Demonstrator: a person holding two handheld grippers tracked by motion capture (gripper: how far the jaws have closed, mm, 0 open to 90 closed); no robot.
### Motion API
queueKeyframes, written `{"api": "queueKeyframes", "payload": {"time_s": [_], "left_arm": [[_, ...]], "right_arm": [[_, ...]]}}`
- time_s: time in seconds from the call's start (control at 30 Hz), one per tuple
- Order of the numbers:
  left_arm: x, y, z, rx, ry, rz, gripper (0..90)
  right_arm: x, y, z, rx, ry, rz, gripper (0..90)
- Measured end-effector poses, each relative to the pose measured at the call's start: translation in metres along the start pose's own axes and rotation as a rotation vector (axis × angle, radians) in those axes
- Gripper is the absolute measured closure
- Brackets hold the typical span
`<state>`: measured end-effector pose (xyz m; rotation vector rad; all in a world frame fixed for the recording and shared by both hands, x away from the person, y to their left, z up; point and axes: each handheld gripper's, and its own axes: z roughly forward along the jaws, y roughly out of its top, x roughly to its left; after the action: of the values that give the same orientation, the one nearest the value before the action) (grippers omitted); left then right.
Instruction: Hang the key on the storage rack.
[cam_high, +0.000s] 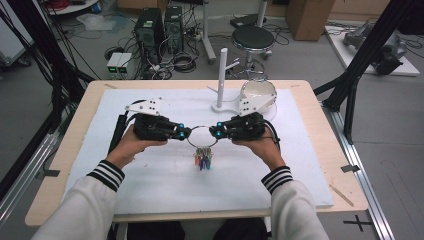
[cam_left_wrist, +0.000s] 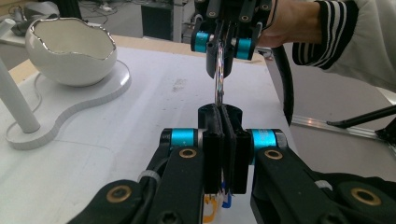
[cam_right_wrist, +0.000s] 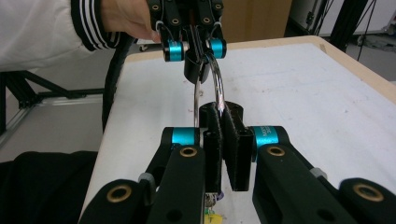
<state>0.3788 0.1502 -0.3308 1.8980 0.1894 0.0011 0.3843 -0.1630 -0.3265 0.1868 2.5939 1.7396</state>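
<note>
Both tongs (cam_high: 186, 132) (cam_high: 216, 132) tight on key ring (cam_high: 202, 135)

Key ring (cam_high: 202, 135): shiny polished metal. Bowl (cam_left_wrist: 71, 49): glossy white ceramic. Counter (cam_high: 320, 120): pale wood under matt white sheet (cam_high: 165, 175).

A thin metal ring (cam_high: 201, 134) hangs above the white mat, colourful small tags (cam_high: 203, 160) dangling beneath it.

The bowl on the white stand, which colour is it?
The bowl is white with a silvery rim, best seen in the left gripper view.
</note>
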Motion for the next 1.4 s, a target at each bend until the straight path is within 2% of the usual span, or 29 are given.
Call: {"api": "queueKeyframes", "payload": {"time_s": [0.1,0.2,0.3,0.37,0.43,0.53,0.6,0.67,0.73,0.77,0.93,1.0,1.17,1.23,1.4], "left_arm": [[0.0,-0.001,-0.001,-0.003,0.02,0.005,86.6],[0.001,-0.004,-0.003,-0.021,0.061,-0.009,84.4],[0.002,-0.01,-0.008,-0.053,0.089,-0.025,68.2],[0.003,-0.015,-0.013,-0.077,0.104,-0.033,58.6],[0.005,-0.02,-0.02,-0.093,0.131,-0.04,49.0],[0.005,-0.029,-0.032,-0.117,0.188,-0.063,38.1],[0.004,-0.035,-0.039,-0.118,0.246,-0.082,26.7],[0.003,-0.041,-0.046,-0.109,0.28,-0.086,20.7],[-0.001,-0.045,-0.053,-0.121,0.328,-0.084,10.7],[-0.002,-0.048,-0.057,-0.129,0.337,-0.082,8.4],[-0.012,-0.064,-0.076,-0.132,0.39,-0.052,1.7],[-0.016,-0.071,-0.084,-0.135,0.4,-0.051,1.7],[-0.024,-0.09,-0.1,-0.13,0.448,-0.07,1.7],[-0.028,-0.098,-0.104,-0.145,0.462,-0.073,1.7],[-0.038,-0.119,-0.112,-0.169,0.498,-0.083,1.7]], "right_arm": [[-0.001,0.001,0.001,-0.004,-0.016,-0.01,87.6],[-0.001,0.001,0.001,0.001,-0.028,0.015,87.8],[-0.002,0.002,-0.002,0.007,-0.057,0.036,87.9],[-0.006,0.001,-0.005,-0.016,-0.073,0.045,87.9],[-0.009,0.001,-0.011,-0.04,-0.083,0.08,87.8],[-0.015,0.002,-0.017,-0.069,-0.112,0.106,87.9],[-0.02,0.002,-0.021,-0.09,-0.136,0.119,87.9],[-0.024,0.004,-0.025,-0.105,-0.162,0.129,87.9],[-0.029,0.006,-0.027,-0.111,-0.185,0.14,87.9],[-0.031,0.007,-0.028,-0.113,-0.195,0.153,87.9],[-0.041,0.011,-0.032,-0.136,-0.258,0.188,87.9],[-0.046,0.013,-0.034,-0.148,-0.279,0.196,87.8],[-0.057,0.013,-0.036,-0.176,-0.341,0.224,87.8],[-0.062,0.011,-0.036,-0.198,-0.363,0.238,87.8],[-0.073,0.003,-0.037,-0.202,-0.421,0.276,87.8]]}}
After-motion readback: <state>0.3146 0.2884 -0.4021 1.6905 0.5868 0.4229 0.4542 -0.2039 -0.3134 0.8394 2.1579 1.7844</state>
